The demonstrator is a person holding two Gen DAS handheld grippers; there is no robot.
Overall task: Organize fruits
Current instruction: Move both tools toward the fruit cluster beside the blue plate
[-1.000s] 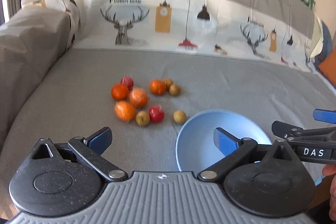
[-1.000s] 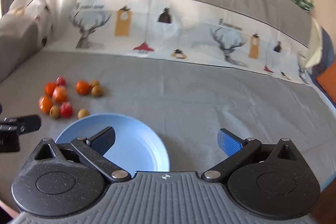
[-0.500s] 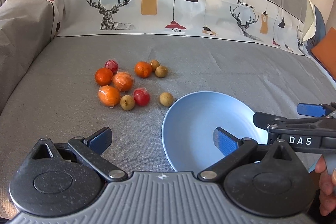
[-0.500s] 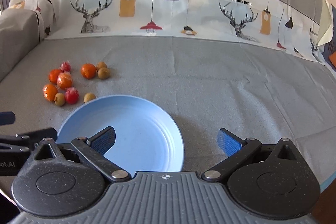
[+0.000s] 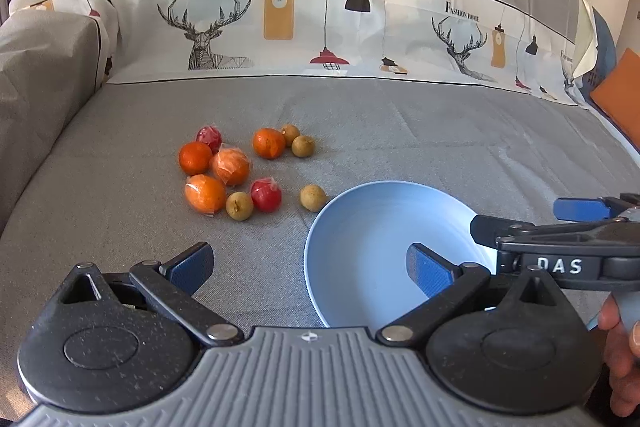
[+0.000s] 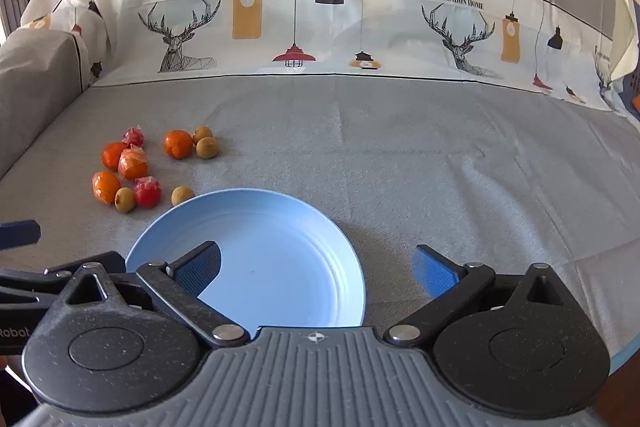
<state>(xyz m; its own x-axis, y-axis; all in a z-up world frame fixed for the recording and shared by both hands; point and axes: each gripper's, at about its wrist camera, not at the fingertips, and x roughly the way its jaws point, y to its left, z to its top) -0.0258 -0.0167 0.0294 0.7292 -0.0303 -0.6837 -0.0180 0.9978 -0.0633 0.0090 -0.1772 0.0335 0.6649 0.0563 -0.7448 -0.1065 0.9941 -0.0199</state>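
A cluster of small fruits lies on the grey sofa seat: several oranges [image 5: 205, 193] [image 6: 106, 186], two red fruits [image 5: 265, 194] [image 6: 147, 191] and several tan longans [image 5: 313, 197] [image 6: 182, 195]. An empty blue plate [image 5: 372, 247] [image 6: 280, 247] sits just right of them. My left gripper [image 5: 308, 265] is open and empty, held near the plate's left rim, in front of the fruits. My right gripper [image 6: 316, 265] is open and empty over the plate's near right edge; it also shows in the left wrist view [image 5: 528, 215].
The grey sofa seat [image 6: 440, 163] stretches to the right. A printed backrest cover [image 6: 320, 19] rises behind. A grey armrest [image 5: 36, 75] stands at the left. An orange cushion [image 5: 618, 95] sits at the far right.
Both grippers have moved forward and tilted down, so the plate and fruits look closer and sharper. Both stay open and empty. The fruits and plate have not moved.
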